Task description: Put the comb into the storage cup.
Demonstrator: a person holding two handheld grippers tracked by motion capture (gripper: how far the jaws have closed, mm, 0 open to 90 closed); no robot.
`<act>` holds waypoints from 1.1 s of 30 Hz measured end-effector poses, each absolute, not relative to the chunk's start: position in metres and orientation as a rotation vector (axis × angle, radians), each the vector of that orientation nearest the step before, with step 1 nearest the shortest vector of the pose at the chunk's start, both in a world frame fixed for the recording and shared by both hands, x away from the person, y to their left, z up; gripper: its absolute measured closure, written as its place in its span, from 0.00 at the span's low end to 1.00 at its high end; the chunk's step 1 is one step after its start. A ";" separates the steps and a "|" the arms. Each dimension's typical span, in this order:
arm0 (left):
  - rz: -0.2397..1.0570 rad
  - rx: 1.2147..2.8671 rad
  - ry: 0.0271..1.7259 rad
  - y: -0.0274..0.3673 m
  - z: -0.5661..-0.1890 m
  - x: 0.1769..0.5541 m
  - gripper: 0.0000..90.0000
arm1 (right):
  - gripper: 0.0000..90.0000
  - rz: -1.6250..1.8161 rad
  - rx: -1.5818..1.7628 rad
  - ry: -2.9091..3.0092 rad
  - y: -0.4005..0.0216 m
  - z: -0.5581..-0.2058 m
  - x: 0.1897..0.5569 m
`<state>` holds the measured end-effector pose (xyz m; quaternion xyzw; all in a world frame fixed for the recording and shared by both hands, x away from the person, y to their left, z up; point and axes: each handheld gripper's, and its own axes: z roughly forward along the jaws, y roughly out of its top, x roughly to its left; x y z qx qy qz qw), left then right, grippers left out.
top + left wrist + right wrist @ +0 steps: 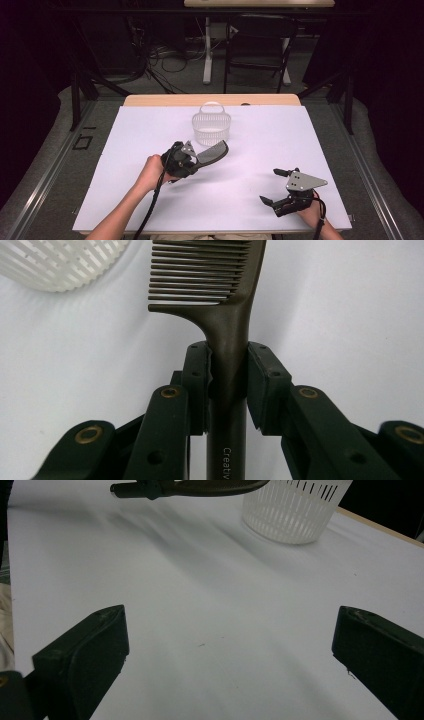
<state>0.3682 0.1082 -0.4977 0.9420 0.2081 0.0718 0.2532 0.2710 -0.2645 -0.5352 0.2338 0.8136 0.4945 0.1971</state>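
left gripper (196,159) clamps its jaws on the handle of a dark comb (212,152), teeth end pointing toward the basket; in the left gripper view both pads press the handle (228,385) just below the teeth. largest first: white table (260,150), comb raised over its middle. white slatted basket (211,127) stands upright near the far edge, just beyond the comb tip. right gripper (278,186) sits near the front right edge, jaws wide apart, nothing between them.
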 end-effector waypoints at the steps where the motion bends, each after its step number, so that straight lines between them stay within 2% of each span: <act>1: 0.195 2.549 0.569 0.109 -0.498 0.368 0.80 | 0.02 1.385 0.654 2.278 -0.264 -0.535 0.271; 33: 0.264 2.350 0.681 0.130 -0.502 0.355 0.80 | 0.02 1.386 0.654 2.282 -0.265 -0.535 0.271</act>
